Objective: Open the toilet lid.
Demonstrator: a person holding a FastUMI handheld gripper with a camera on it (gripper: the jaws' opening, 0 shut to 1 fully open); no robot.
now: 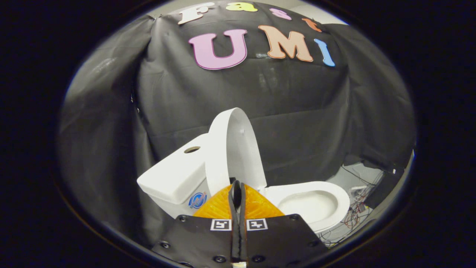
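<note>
At about nine o'clock from the fingertips sits the white tank (174, 175). It has a round hole on top and a small blue sticker low on its side.

Next, at twelve o'clock just past the fingertips, stands the toilet lid (232, 149). It is up, leaning back by the tank, so the job looks about done. The lid looks like hard, smooth plastic. It is likely stiff, light to lift, and slippery. It turns on a hinge at the bottom, hidden behind the fingers. The best place to hold it is the thin round edge at the far end from the hinge. A push there moves it easily. If let go too soon it could fall back down with a bang.

The gripper (237, 186) has its two fingers pressed together with no gap and nothing between them. It is not touching the lid as far as I can tell.

At about three o'clock is the open bowl (327, 191), white and shiny inside. Past it, on the floor, lie some thin wires (359, 212).
</note>
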